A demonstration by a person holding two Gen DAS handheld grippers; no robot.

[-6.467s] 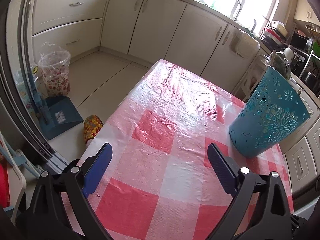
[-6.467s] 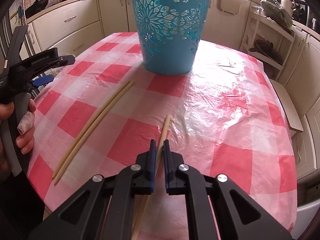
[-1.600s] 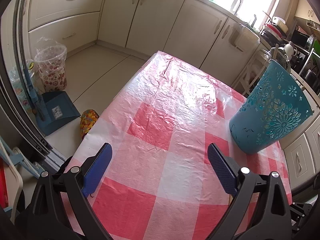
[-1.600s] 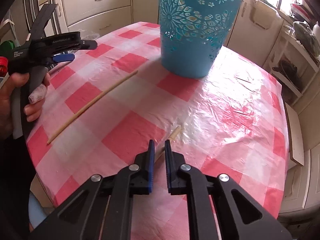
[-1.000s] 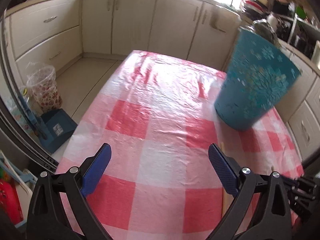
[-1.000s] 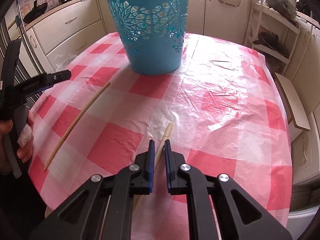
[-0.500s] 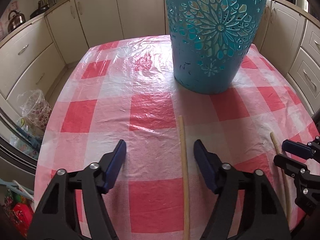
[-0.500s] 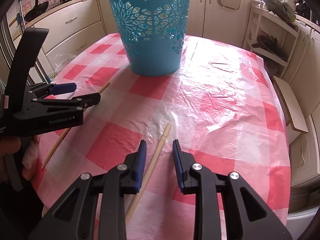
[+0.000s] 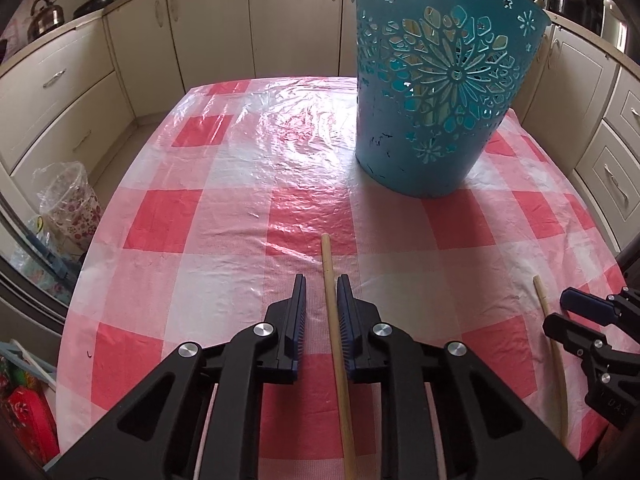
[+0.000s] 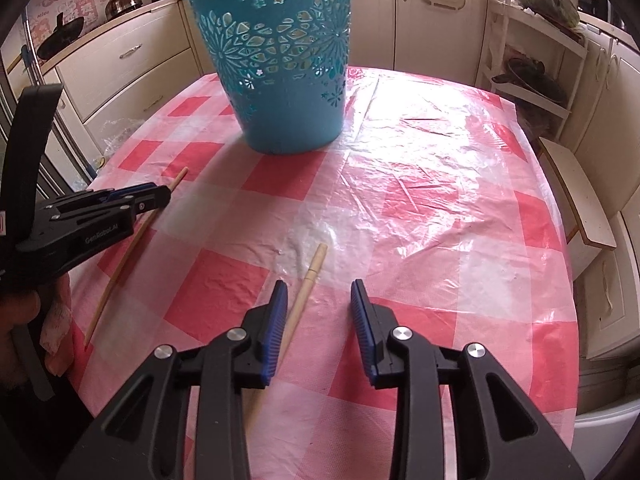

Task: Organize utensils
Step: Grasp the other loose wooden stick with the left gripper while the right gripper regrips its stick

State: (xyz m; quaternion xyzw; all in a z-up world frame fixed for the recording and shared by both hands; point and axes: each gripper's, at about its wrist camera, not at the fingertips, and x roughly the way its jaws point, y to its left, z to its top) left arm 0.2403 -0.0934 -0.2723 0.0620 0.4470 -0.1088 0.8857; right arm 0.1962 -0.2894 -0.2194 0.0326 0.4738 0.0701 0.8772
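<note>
Nearest the left wrist camera, the left gripper (image 9: 322,304) has just been closing around a long wooden chopstick (image 9: 336,336) that lies flat on the red-and-white checked tablecloth (image 9: 192,224); the right-hand pad sits against the stick while a slim gap shows at the other pad, so it is not yet clamped. In the right wrist view, the right gripper (image 10: 319,312) has just been opening and stands released, with a second chopstick (image 10: 304,292) lying on the cloth between its jaws, close to the left pad and free of both. Farther back on the table stands the turquoise cut-out basket (image 10: 280,76), upright, with pale sticks visible through its holes. Cream kitchen cabinets (image 9: 216,28) line the wall beyond.
</note>
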